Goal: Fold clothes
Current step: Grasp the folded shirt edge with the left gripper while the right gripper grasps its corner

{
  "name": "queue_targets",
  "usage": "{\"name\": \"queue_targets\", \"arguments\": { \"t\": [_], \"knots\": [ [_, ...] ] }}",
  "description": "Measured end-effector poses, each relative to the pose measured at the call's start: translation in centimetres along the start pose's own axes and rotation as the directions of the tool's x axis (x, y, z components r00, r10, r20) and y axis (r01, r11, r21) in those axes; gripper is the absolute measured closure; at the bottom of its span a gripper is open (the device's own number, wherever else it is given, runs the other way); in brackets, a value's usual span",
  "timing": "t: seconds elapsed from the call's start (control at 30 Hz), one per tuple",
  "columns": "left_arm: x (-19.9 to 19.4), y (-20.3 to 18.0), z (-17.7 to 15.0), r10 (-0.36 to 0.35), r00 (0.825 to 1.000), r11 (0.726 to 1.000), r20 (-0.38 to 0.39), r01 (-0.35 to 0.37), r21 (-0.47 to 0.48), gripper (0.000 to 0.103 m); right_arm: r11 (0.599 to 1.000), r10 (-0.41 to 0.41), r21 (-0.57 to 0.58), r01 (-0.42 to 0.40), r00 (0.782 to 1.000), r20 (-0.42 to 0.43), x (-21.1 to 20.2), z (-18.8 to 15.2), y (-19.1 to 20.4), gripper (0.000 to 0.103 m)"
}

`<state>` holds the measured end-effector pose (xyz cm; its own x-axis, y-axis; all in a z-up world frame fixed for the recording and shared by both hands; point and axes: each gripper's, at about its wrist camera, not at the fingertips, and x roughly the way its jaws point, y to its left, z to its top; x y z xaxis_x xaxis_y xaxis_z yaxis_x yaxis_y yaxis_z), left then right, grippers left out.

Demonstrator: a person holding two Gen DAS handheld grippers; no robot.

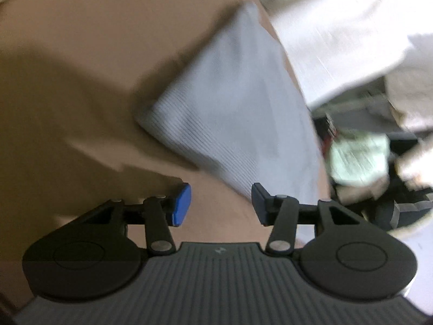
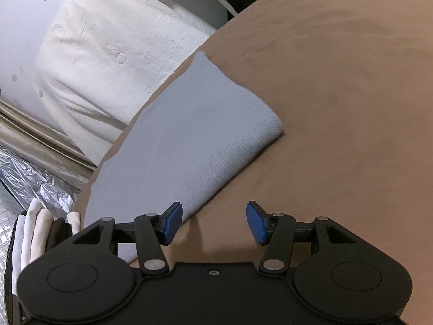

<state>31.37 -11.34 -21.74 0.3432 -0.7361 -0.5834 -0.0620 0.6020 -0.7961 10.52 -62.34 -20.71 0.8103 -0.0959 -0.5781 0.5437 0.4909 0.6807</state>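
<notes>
Left wrist view: my left claw [image 1: 221, 204] stands partly open with nothing between its blue pads [image 1: 181, 205], only bare brown desk [image 1: 67, 54] showing in the gap. The folded pale blue-grey garment [image 1: 230, 113] lies flat on the desk just ahead and to the right of the claw, one corner pointing toward the desk's middle, its long side running along the desk edge. Blur smears the white bedding [image 1: 338, 40] and the dark clutter past that edge, so I cannot say what lies there. Judging by the compact shape, the garment has been left close to the edge to keep the working area free.

Right wrist view: my right claw [image 2: 213, 223] is likewise partly open and grips nothing; its left pad [image 2: 171, 223] overlaps the garment's near hem in the picture, though whether it touches the cloth I cannot tell. The garment [image 2: 189, 135] lies as a neat rectangle, ribbed band toward me, along the desk's left edge. Beyond that edge sit a white cushion [image 2: 113, 54] and crinkled silver foil [image 2: 32, 184]; a stack of folded white and dark cloths [image 2: 40, 230] shows at lower left. With both claws empty, I judge this fold complete.
</notes>
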Motion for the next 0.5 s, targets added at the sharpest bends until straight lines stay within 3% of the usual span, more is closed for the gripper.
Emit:
{"name": "queue_targets", "arguments": {
  "t": [0.1,0.17,0.23,0.27,0.3,0.37,0.5],
  "knots": [
    [0.7,1.0,0.3,-0.04,0.997,0.994,0.071,0.046,-0.094,0.054,0.999,0.0,0.046,-0.002,0.999,0.047,1.6,0.3,0.1,0.037],
    [1.7,0.2,1.7,-0.023,0.998,0.998,0.053,0.026,-0.061,0.058,0.996,-0.002,0.09,-0.007,0.995,0.097,2.3,0.4,-0.2,0.037],
    [2.1,-0.7,2.4,0.003,0.998,1.0,0.063,-0.003,-0.008,0.076,0.996,-0.033,0.089,0.018,0.984,0.174,2.9,1.0,-0.3,0.048],
    [2.1,-1.0,2.6,0.016,0.997,0.999,0.076,-0.018,0.035,0.089,0.998,-0.053,0.052,0.043,0.98,0.19,3.2,1.3,-0.1,0.074],
    [2.0,-1.3,2.4,0.024,0.996,0.997,0.088,-0.031,0.072,0.091,0.998,-0.069,0.012,0.068,0.977,0.201,3.4,1.5,0.0,0.083],
    [1.7,-2.3,1.7,0.054,0.99,0.984,0.128,-0.075,0.165,0.092,0.993,-0.089,-0.059,0.104,0.971,0.221,3.4,1.5,0.4,0.088],
    [-0.5,-5.9,-0.2,0.104,0.969,0.913,0.226,-0.183,0.365,0.094,0.99,-0.081,-0.092,0.108,0.964,0.255,1.0,0.9,0.9,0.093]
  ]
}}
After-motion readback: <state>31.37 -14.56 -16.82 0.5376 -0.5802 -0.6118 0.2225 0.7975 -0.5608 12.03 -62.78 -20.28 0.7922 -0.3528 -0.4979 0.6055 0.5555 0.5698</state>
